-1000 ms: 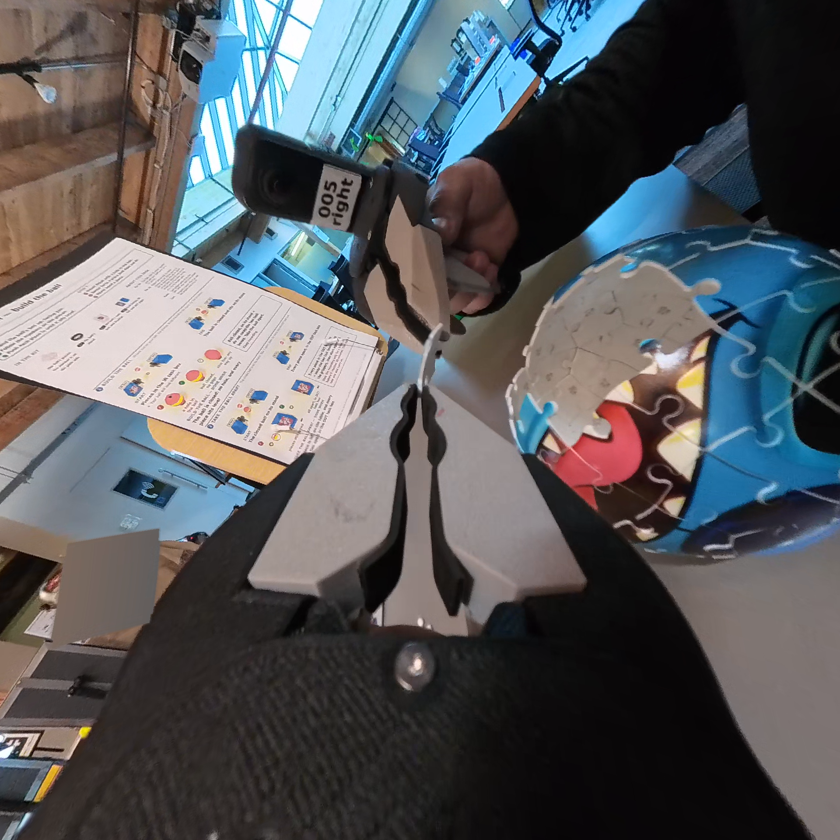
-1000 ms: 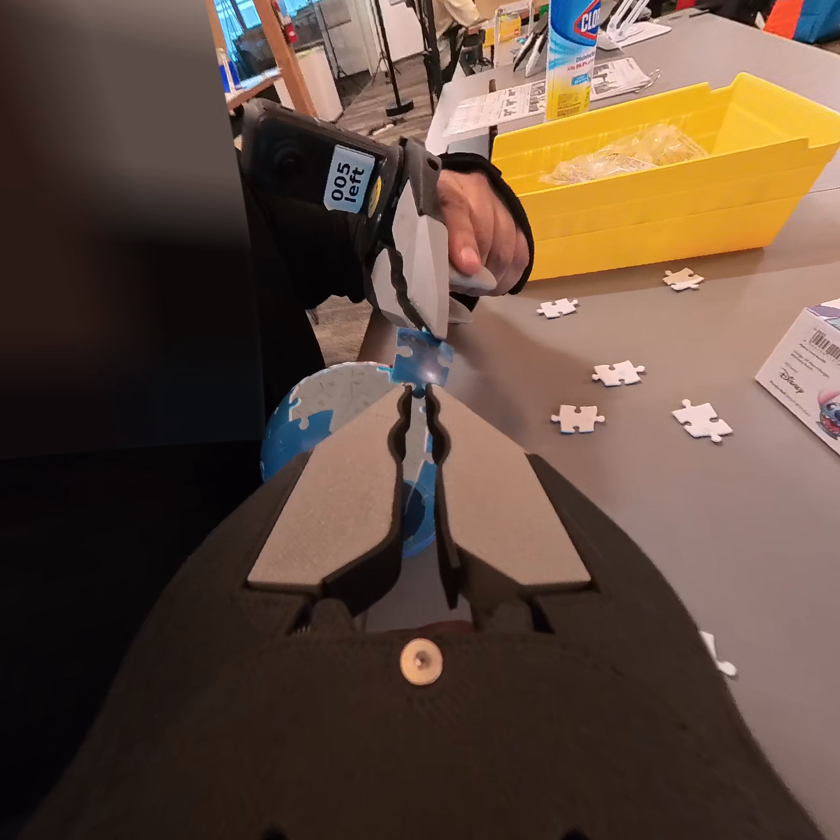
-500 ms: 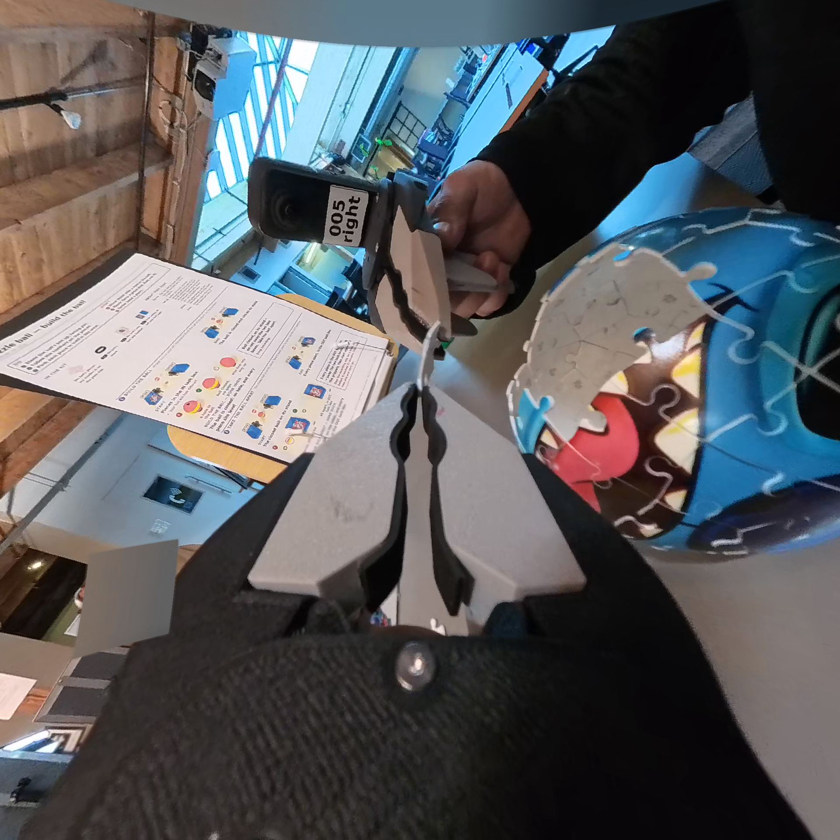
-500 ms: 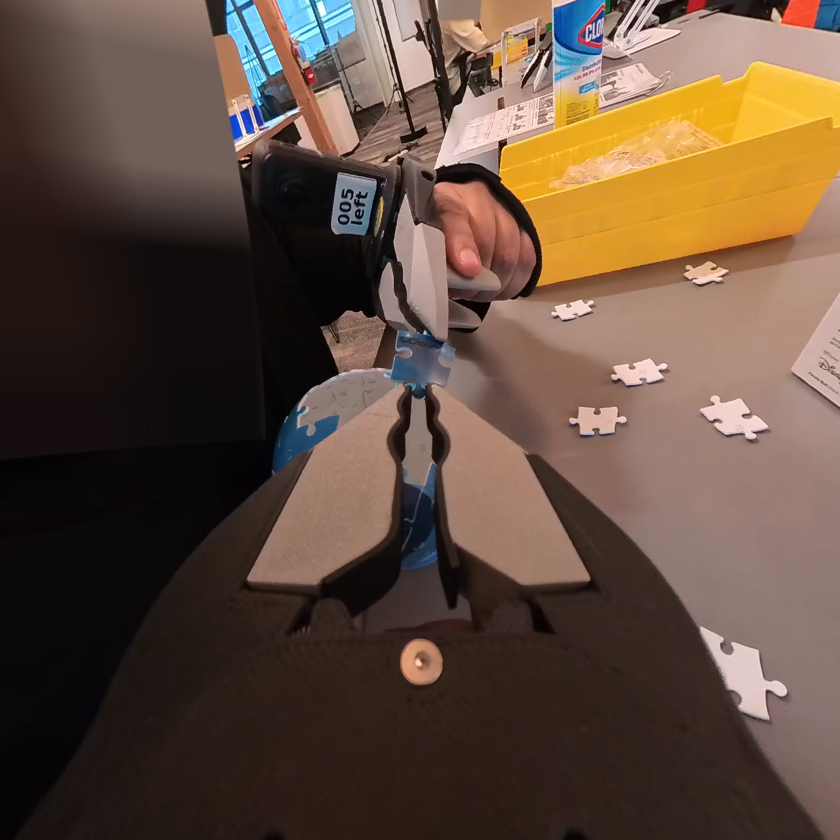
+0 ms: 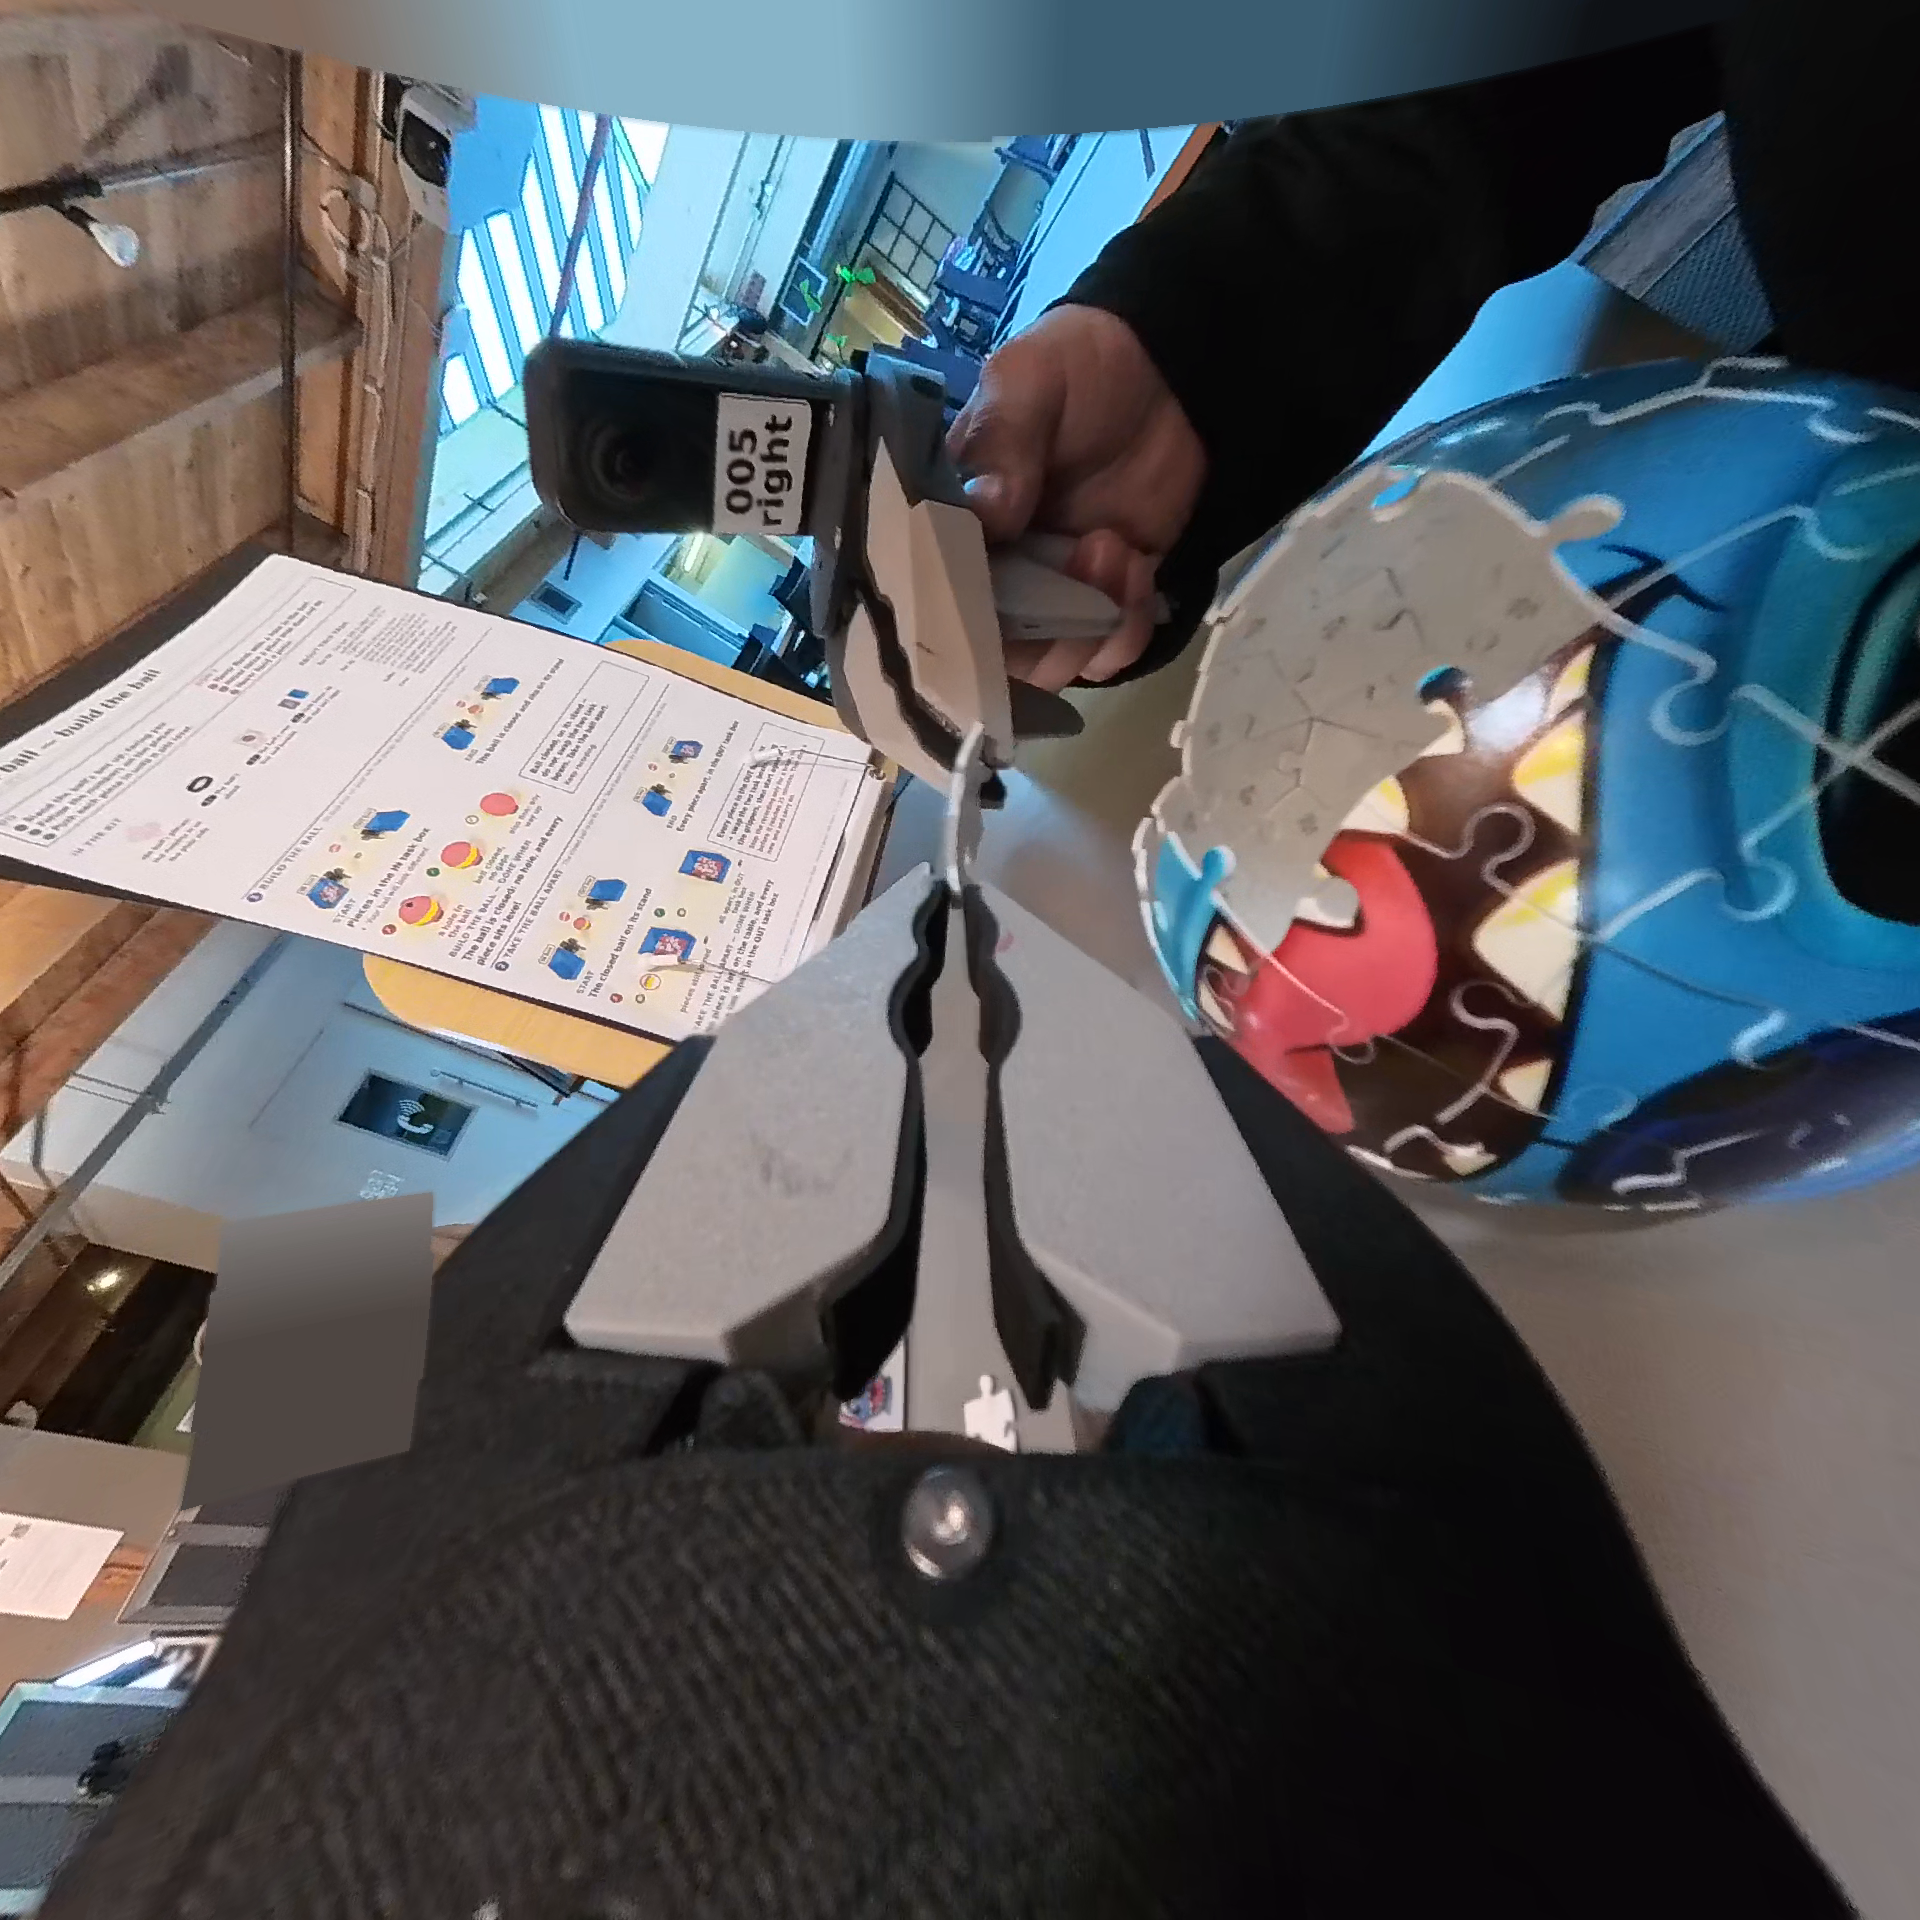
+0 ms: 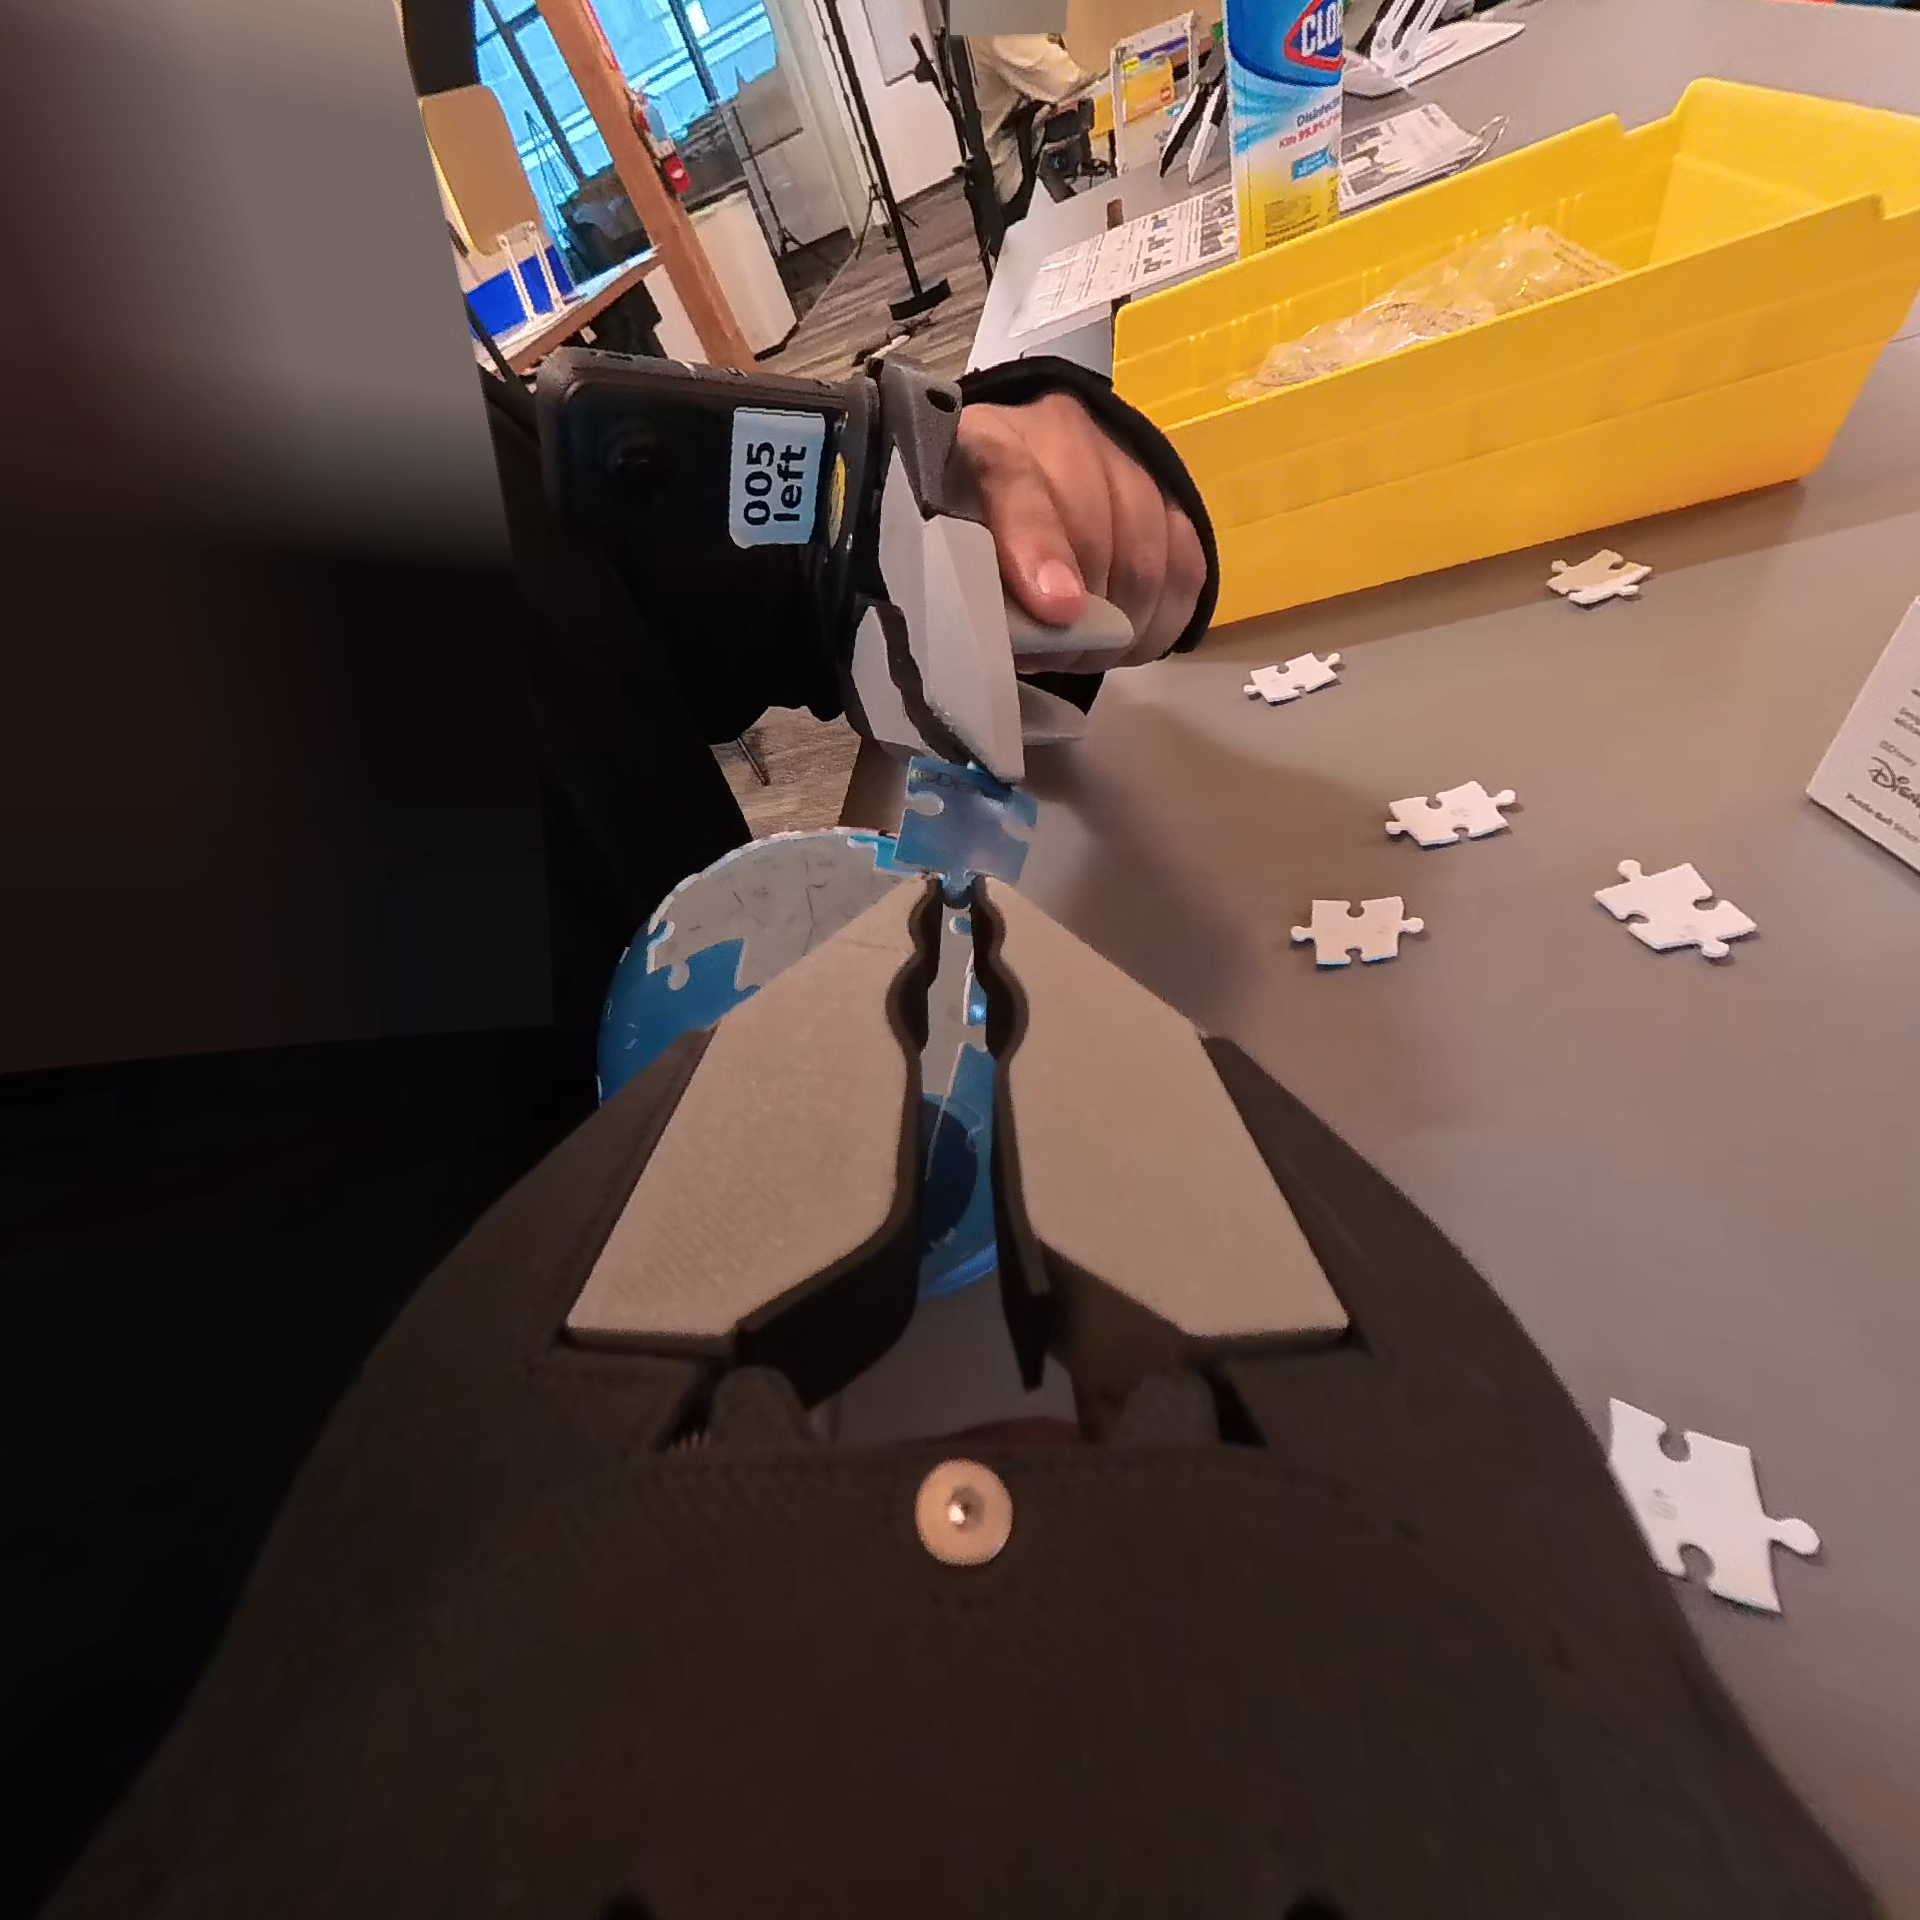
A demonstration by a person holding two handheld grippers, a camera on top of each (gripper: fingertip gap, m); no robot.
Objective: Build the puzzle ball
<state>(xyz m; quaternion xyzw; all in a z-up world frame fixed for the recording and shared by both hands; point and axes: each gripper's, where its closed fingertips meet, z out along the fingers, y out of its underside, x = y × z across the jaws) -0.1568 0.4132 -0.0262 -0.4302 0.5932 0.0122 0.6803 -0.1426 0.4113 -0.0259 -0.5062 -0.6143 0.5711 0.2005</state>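
A blue puzzle piece (image 6: 966,842) hangs in the air, pinched from two sides. My right gripper (image 6: 956,899) is shut on its lower tab. My left gripper (image 6: 977,769) is shut on its upper edge. In the left wrist view the piece (image 5: 966,810) shows edge-on between my left gripper (image 5: 954,894) and my right gripper (image 5: 966,743). The partly built puzzle ball (image 5: 1662,831), blue with a toothed mouth and an open gap showing its white inside, rests on the grey table to the right. In the right wrist view the ball (image 6: 727,935) lies below the piece.
Several loose white pieces (image 6: 1449,816) lie face down on the grey table (image 6: 1455,1143). A yellow bin (image 6: 1558,343) stands behind them, with a cleaner bottle (image 6: 1283,125) beyond. A white box (image 6: 1881,758) is at the right edge. An instruction sheet on a clipboard (image 5: 416,790) stands left.
Both grippers have stayed shut on the piece and shifted together slightly. The ball and the loose pieces have slid a little within the views.
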